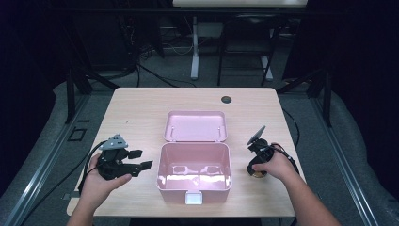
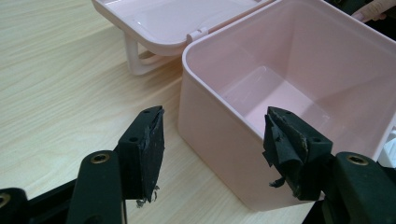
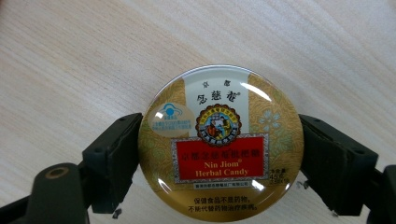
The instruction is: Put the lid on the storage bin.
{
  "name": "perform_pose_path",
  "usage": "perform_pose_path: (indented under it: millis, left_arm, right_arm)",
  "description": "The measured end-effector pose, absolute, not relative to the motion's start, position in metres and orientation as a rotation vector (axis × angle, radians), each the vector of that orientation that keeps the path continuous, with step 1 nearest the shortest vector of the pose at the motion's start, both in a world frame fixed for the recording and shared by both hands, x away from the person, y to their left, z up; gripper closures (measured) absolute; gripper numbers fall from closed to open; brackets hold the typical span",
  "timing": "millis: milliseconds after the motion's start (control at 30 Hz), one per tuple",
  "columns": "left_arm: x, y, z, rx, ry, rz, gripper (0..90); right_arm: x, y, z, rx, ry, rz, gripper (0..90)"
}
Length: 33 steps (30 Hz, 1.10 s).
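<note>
Two jaws of the right gripper (image 3: pixel 219 158) stood pressed against either side of a round candy tin (image 3: pixel 220 142), flat on the table (image 1: pixel 141 108) right of the open pink box (image 1: pixel 194 170). Left gripper (image 2: pixel 212 154) gaped empty beside the box's left wall. The right gripper view alone showed the tin's label.

The wooden table (image 1: pixel 141 101) has rounded corners and a pale grain. A dark round cable hole (image 1: pixel 227 99) sits at 1 o'clock, near the far edge. A small dark speck (image 1: pixel 127 121) marks the top at 10 o'clock. Beyond the table, at 12 o'clock, a white desk leg (image 1: pixel 194 52) stands on the grey floor (image 1: pixel 301 101). Black frame legs (image 1: pixel 244 52) stand at 1 o'clock and black cables (image 1: pixel 155 75) trail at 11 o'clock. Metal rails (image 1: pixel 42 174) run along the floor at 8 and 4 o'clock.
</note>
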<state>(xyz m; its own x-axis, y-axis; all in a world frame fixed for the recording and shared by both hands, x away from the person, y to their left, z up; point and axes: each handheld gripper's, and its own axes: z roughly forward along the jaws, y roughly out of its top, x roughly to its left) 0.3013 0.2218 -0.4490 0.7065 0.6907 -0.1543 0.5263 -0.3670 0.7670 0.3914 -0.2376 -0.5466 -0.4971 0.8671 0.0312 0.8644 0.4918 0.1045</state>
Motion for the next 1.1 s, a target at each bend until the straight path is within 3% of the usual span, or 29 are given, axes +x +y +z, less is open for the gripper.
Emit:
perform_pose_path:
  millis: [1100]
  left_arm:
    - [0.3017,0.2231,-0.4487,2.059,0.936,0.237,38.3]
  right_arm:
    - [0.3945,-0.2358,-0.5493,1.555,2.723,0.110,19.6]
